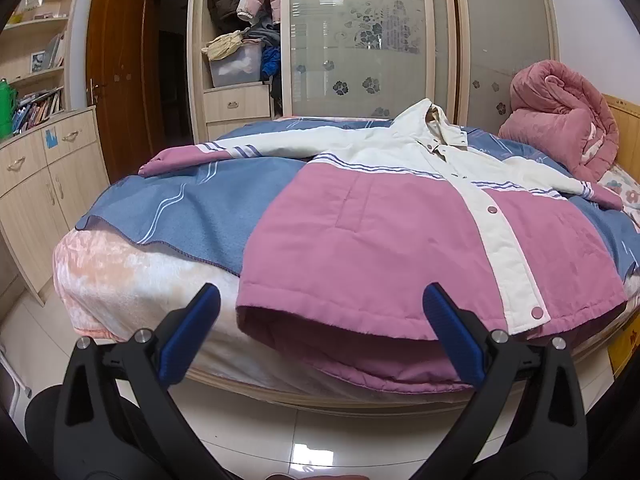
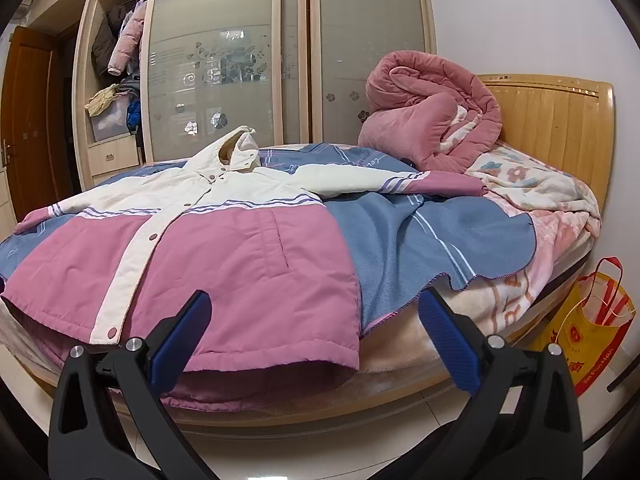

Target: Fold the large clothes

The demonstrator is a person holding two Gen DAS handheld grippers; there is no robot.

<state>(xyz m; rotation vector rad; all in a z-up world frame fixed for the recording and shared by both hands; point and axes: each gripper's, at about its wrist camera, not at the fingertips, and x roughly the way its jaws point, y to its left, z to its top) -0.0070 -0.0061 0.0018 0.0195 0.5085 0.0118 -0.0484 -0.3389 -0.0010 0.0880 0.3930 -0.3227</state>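
Observation:
A pink and white hooded jacket [image 1: 380,236] lies spread flat, front up and snapped shut, on the bed, sleeves stretched out to both sides. Its hem hangs over the near bed edge. It also shows in the right wrist view [image 2: 224,256]. My left gripper [image 1: 322,300] is open and empty, held off the bed just in front of the jacket's left hem corner. My right gripper [image 2: 314,304] is open and empty, just in front of the jacket's right hem corner.
A blue blanket [image 1: 192,216] covers the bed under the jacket. A rolled pink quilt [image 2: 432,120] sits by the wooden headboard [image 2: 560,116]. A wardrobe [image 1: 360,40] stands behind, drawers [image 1: 48,176] at left. A yellow and red bag [image 2: 596,328] stands on the floor at right.

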